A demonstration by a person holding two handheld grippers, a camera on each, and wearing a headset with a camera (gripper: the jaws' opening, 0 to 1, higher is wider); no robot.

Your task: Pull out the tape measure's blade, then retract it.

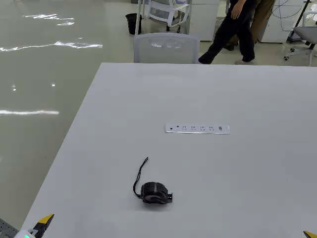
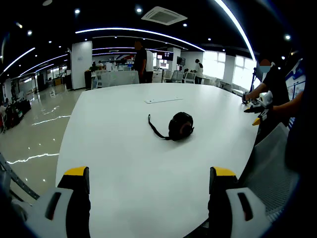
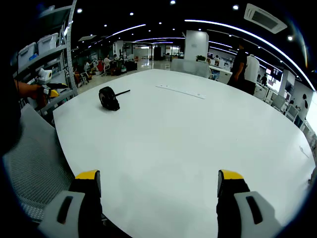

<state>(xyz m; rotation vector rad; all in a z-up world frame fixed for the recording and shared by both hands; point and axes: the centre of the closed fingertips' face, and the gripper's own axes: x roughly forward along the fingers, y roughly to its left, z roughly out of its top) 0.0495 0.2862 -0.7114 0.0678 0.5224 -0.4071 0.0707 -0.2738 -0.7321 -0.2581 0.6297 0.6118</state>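
- The head view shows the tape measure (image 1: pixel 156 193) lying on the white table (image 1: pixel 208 89), near the front edge and toward its left side. Its black strap (image 1: pixel 140 173) trails away toward the far edge.
- The same view shows a white power strip (image 1: pixel 197 129) flat near the middle of the table. A grey chair (image 1: pixel 166 48) stands at the far edge, and a person (image 1: pixel 235 27) walks on the floor beyond it.
- The left gripper (image 2: pixel 150 171) is level at the front edge and points across the table. Its jaws are wide apart with nothing between them, and the tape measure lies ahead of them, untouched.
- The right gripper (image 3: pixel 159 174) is level too, jaws spread and empty; the tape measure is far off to its left.
- Each gripper view catches the other gripper held in a hand (image 2: pixel 253 98) off the front edge.
- In the head view only yellow jaw tips peek in at the bottom corners.
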